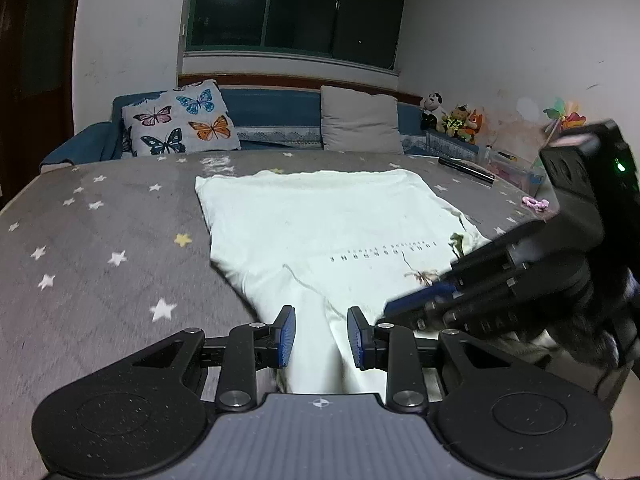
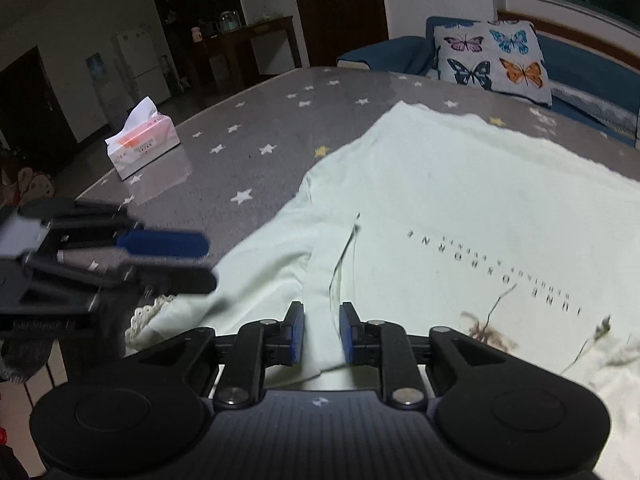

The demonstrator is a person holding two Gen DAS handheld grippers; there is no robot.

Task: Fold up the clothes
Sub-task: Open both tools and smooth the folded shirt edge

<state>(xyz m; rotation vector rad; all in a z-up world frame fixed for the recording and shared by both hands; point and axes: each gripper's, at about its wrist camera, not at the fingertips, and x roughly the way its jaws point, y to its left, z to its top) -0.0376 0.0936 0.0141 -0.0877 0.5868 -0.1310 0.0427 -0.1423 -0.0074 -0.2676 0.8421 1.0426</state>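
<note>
- Nearest to my left camera is my left gripper [image 1: 321,336]. Its blue fingers [image 1: 286,336] stand a little apart, and a fold of the pale shirt [image 1: 320,224] runs up between them. I cannot tell if the pads really press on the cloth.
- In my right camera, my right gripper [image 2: 322,334] is nearest. Its fingers [image 2: 297,334] are also apart, with shirt cloth lying between them, and I see a gap on both sides, so nothing is clamped.
- At the left of the right view there is a tissue box [image 2: 142,142] on the grey desk [image 2: 248,136] with a star pattern, well apart from the shirt.
- The shirt lies spread on the desk, in the middle, with a line of small dark letters and a dried-flower print on it. Its near edge hangs toward me.
- Behind the desk is a blue sofa [image 1: 272,112] with a butterfly pillow [image 1: 180,120] and a grey pillow [image 1: 360,120].
- At the right of the left view I see plush toys [image 1: 452,118], and a small pink thing [image 1: 534,202] on the desk.
</note>
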